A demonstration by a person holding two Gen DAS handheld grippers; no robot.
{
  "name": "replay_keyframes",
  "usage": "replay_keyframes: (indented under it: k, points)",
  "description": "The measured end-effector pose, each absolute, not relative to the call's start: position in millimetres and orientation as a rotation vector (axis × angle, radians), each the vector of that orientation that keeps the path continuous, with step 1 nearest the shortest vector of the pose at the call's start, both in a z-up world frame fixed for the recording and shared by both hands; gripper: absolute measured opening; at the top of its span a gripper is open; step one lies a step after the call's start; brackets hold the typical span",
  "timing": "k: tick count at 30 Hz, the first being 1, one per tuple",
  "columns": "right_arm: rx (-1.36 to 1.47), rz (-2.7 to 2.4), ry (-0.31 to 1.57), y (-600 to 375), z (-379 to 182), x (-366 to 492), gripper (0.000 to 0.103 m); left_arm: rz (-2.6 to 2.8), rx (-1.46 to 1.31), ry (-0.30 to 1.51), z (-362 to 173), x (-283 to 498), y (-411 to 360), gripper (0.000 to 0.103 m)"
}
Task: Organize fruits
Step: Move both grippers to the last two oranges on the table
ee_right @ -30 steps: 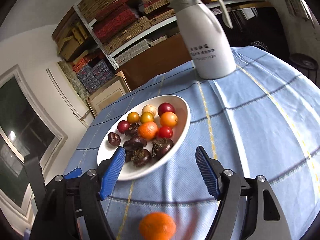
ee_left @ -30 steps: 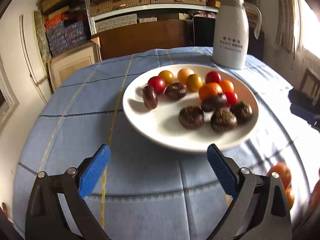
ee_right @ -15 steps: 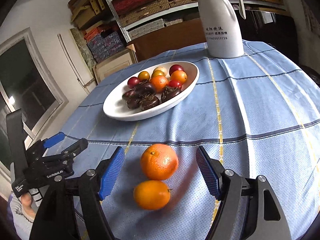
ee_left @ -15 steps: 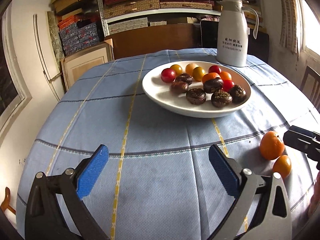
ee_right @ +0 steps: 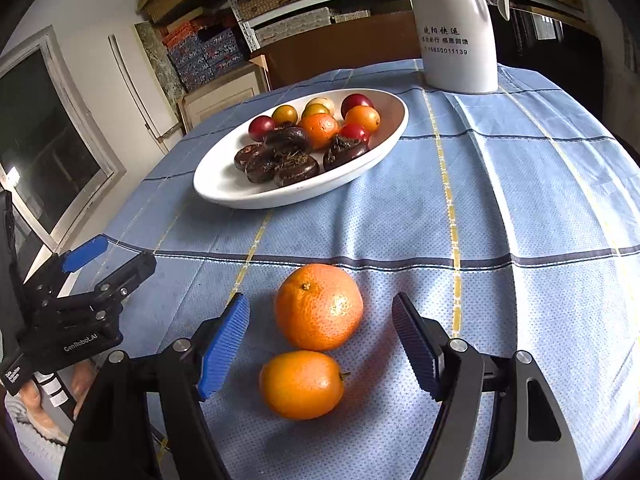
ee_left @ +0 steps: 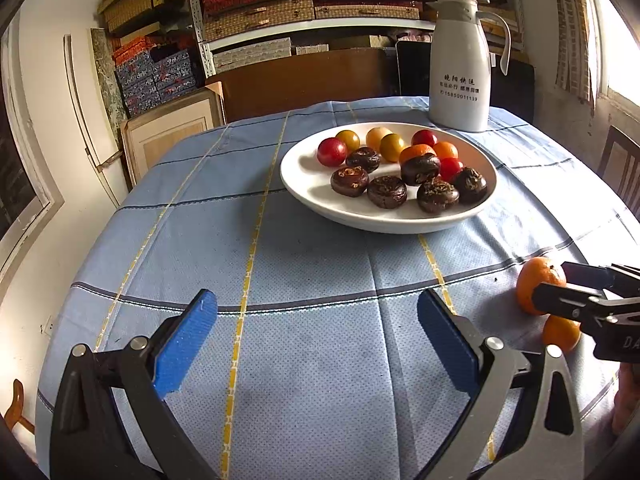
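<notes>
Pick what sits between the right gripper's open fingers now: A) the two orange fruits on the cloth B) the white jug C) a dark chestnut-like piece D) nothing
A: the right gripper is open, its blue pads either side of the larger orange and the smaller one, touching neither; both lie on the cloth, outside the plate.

white jug (ee_left: 460, 64) — blue checked tablecloth (ee_left: 320, 340)
</notes>
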State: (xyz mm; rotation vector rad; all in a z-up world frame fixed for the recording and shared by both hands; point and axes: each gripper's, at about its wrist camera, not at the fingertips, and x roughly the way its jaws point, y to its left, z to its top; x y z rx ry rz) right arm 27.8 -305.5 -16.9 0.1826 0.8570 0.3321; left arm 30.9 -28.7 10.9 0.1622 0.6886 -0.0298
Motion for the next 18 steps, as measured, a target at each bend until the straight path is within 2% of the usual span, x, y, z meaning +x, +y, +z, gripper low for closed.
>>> replay_keyframes:
  k: [12,18]
  points:
    - [0.178,0.341,0.899,-298.8,-22.4,35.0,0.074,-0.031,0.168,0.686,12.1,30.8,-30.3,0.098]
    - [0.19,0.343,0.904,-298.3,-23.4,36.5,0.065,-0.033,0.186,0.689,10.2,30.0,-33.2,0.098]
